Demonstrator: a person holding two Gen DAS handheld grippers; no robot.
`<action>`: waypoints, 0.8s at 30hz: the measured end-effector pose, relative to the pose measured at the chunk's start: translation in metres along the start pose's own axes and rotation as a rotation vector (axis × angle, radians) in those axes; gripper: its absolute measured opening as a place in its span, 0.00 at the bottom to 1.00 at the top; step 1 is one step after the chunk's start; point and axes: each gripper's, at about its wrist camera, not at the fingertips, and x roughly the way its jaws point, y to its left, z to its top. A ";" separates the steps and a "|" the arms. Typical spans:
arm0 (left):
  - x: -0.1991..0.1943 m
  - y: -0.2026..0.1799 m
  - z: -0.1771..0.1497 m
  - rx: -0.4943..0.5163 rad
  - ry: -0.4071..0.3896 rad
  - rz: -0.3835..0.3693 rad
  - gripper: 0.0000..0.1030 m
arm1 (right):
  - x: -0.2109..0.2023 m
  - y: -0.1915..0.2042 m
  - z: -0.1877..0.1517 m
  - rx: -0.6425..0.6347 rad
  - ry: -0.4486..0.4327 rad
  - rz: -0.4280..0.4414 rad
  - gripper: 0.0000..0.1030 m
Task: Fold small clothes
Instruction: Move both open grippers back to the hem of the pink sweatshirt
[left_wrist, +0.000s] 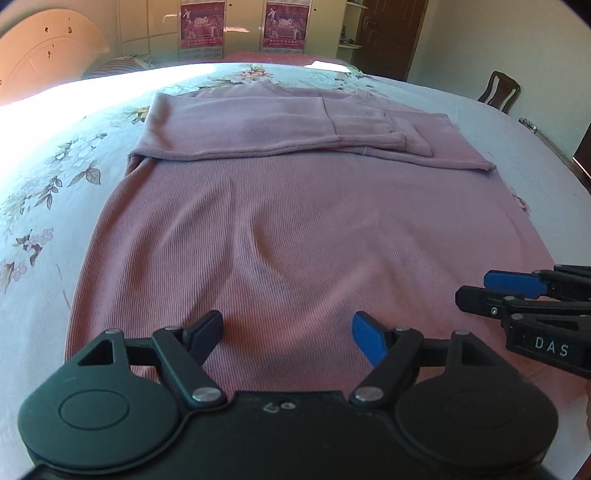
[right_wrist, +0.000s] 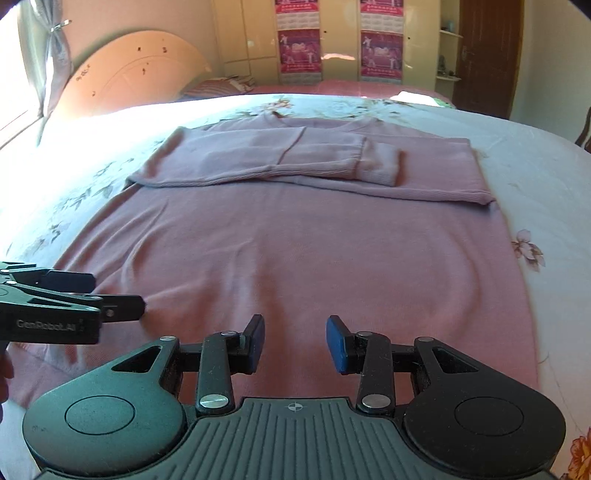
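A pink ribbed sweater lies flat on the bed, its hem nearest me. Both sleeves are folded across the chest at the far end. It also shows in the right wrist view, with the folded sleeves on top. My left gripper is open and empty, just above the sweater's near hem. My right gripper is open and empty over the hem to the right of it. The right gripper shows side-on in the left wrist view. The left gripper shows side-on in the right wrist view.
The sweater lies on a pale blue floral bedsheet. A wooden headboard stands at the far left, a wardrobe with pink posters behind, a dark door and a chair at the right.
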 end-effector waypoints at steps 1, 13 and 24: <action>0.000 0.002 -0.005 0.000 0.006 0.003 0.74 | 0.002 0.004 -0.004 -0.005 0.014 -0.002 0.37; -0.027 0.029 -0.037 0.010 -0.003 0.033 0.75 | -0.032 -0.035 -0.053 0.068 0.024 -0.177 0.37; -0.046 0.019 -0.041 -0.013 0.011 0.039 0.77 | -0.054 -0.016 -0.056 0.067 -0.011 -0.151 0.37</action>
